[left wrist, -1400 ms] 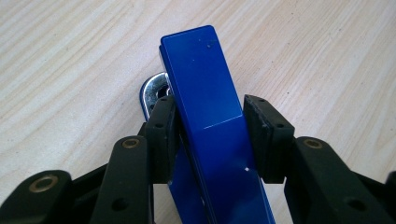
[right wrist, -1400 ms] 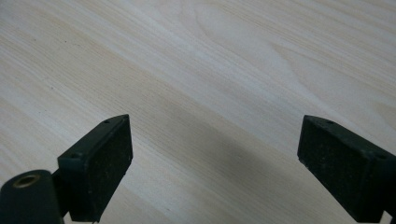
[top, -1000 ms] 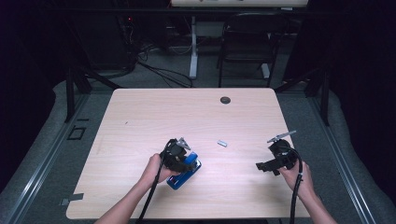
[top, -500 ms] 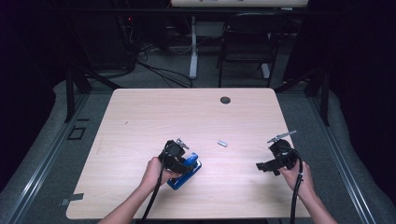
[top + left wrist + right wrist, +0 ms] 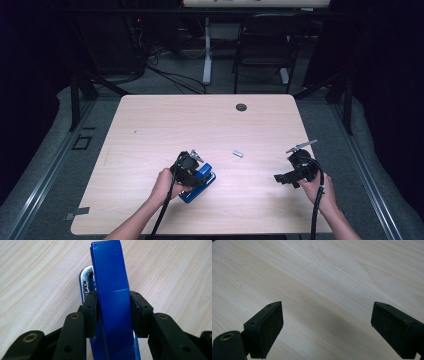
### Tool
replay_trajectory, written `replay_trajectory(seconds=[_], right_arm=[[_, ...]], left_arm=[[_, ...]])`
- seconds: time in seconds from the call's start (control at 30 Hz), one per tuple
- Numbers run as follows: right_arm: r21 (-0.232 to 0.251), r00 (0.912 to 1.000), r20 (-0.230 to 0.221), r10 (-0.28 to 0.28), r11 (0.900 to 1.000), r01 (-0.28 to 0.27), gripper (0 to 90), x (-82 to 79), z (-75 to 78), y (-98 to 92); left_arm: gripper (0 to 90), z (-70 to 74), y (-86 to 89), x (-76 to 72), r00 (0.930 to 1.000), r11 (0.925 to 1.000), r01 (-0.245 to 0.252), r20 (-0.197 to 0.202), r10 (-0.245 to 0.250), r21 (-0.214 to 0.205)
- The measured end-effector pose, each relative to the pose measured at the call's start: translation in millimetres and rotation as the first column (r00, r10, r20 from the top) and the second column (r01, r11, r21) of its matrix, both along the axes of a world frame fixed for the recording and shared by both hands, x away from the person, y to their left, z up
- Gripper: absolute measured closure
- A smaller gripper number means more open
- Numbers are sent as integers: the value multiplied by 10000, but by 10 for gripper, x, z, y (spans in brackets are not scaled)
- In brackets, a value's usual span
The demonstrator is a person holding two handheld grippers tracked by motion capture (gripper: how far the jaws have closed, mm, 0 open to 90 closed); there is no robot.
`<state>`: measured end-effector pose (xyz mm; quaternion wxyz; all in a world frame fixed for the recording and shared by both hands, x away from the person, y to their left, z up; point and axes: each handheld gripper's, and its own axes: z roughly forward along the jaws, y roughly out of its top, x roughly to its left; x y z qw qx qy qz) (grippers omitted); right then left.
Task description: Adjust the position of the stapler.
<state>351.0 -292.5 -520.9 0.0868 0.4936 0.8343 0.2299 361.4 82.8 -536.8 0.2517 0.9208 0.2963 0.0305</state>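
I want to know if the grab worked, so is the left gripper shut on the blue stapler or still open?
Shut on it. The left gripper has just been closing, and both pads press the sides of the blue stapler.

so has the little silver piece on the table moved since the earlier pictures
No. The little silver piece lies at the same spot below the dark round grommet, between the blue stapler and the right tool.

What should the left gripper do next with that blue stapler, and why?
Probably lift it a little off the table. The left gripper has just been closing, and its fingers now press both sides of the blue stapler, which lies on the wood. The right gripper is open over bare wood.
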Motion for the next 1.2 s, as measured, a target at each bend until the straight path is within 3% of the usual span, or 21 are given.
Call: replay_trajectory(seconds=[0.07,0.2,0.77,0.83,1.2], right_arm=[[39,10000,-23,36,10000,-36,103,2,-2,3],[42,10000,-18,37,10000,-37,103,4,-8,6],[-49,9999,-143,54,10000,-55,105,1,-6,16],[-43,9998,-175,95,9999,-96,105,4,-6,15],[-18,9999,-91,102,9999,-102,106,6,-20,20]], left_arm=[[628,11,2,15,9996,9994,269,53,-270,212],[634,6,36,60,9967,9967,799,153,-801,141],[643,8,74,108,9899,9902,1395,269,-1395,13],[656,7,77,116,9871,9874,1570,356,-1562,-194],[658,2,57,148,9778,9780,2079,311,-2073,-174]])
